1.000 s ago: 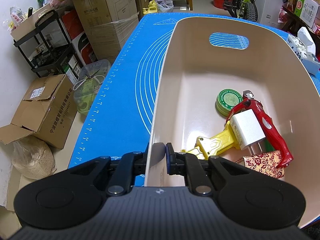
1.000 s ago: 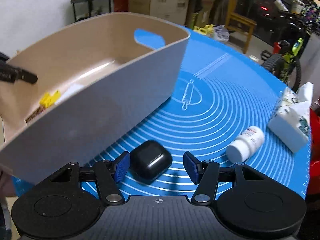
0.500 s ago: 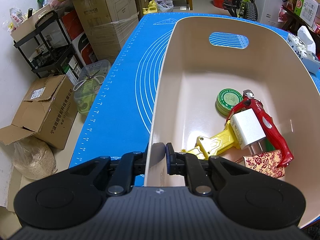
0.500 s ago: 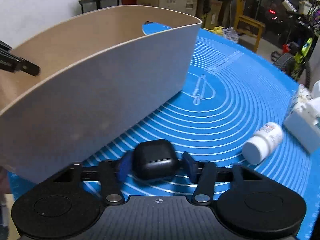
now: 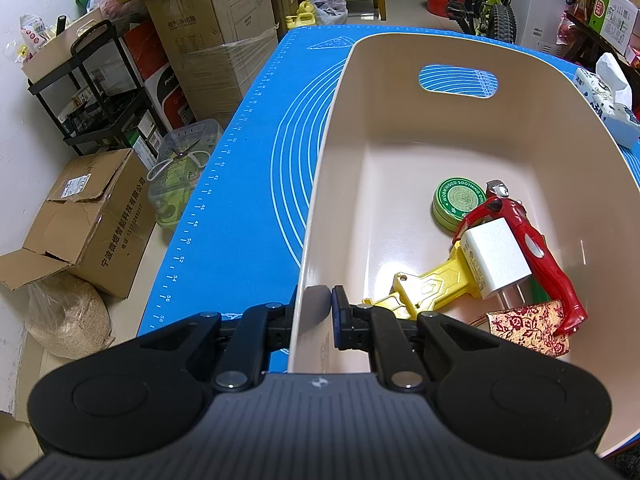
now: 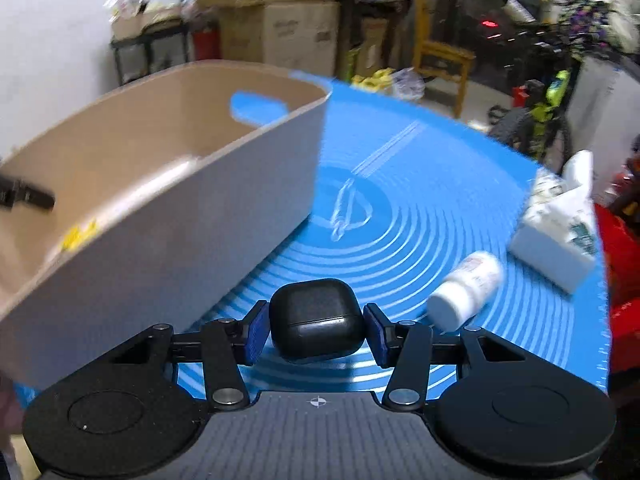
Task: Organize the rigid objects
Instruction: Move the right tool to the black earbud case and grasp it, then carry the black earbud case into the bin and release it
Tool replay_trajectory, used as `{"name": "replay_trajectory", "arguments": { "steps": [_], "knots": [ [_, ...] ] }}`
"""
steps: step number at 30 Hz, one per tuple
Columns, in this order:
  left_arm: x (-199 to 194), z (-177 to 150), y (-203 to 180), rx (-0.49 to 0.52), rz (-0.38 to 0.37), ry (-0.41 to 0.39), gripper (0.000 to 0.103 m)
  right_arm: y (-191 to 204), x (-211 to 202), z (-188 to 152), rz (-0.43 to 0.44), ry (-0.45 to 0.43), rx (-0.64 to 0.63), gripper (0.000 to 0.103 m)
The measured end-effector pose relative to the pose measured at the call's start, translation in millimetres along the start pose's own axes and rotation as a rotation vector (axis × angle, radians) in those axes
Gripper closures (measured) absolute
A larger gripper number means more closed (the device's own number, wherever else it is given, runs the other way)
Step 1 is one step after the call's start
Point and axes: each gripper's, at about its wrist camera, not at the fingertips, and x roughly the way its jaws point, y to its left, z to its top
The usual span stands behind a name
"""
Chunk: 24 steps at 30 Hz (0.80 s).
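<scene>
My left gripper [image 5: 316, 312] is shut on the near rim of a beige plastic bin [image 5: 320, 200] that stands on a blue mat [image 5: 248, 184]. In the bin lie a green round tin [image 5: 460, 202], a red toy figure [image 5: 536, 248], a white charger plug [image 5: 496, 260], a yellow toy piece [image 5: 432, 284] and a red patterned pouch [image 5: 528, 326]. My right gripper [image 6: 316, 328] is shut on a black earbud case [image 6: 316, 324], held above the mat [image 6: 400, 208] beside the bin [image 6: 160, 240].
A white pill bottle [image 6: 468, 284] lies on the mat to the right, with a tissue pack [image 6: 560, 224] behind it. Cardboard boxes [image 5: 88, 216], a black shelf [image 5: 92, 92] and a clear container [image 5: 180, 172] stand on the floor left of the table.
My right gripper closed on the black earbud case and lifted it off the mat. The left gripper kept its hold on the bin rim.
</scene>
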Motion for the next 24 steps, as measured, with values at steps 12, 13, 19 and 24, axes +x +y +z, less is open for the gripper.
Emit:
{"name": "replay_trajectory", "arguments": {
  "steps": [12, 13, 19, 24],
  "knots": [
    [0, 0, 0, -0.001, -0.001, 0.001, 0.088, 13, -37, 32, -0.088, -0.171, 0.074, 0.047],
    [0, 0, 0, -0.001, -0.001, 0.001, 0.088, 14, -40, 37, -0.091, -0.186, 0.086, 0.047],
    [0, 0, 0, -0.001, -0.001, 0.001, 0.088, 36, -55, 59, -0.089, -0.264, 0.113, 0.047],
    [0, 0, 0, -0.001, 0.000, 0.001, 0.088, 58, -59, 73, -0.062, -0.265, 0.116, 0.047]
  ]
}}
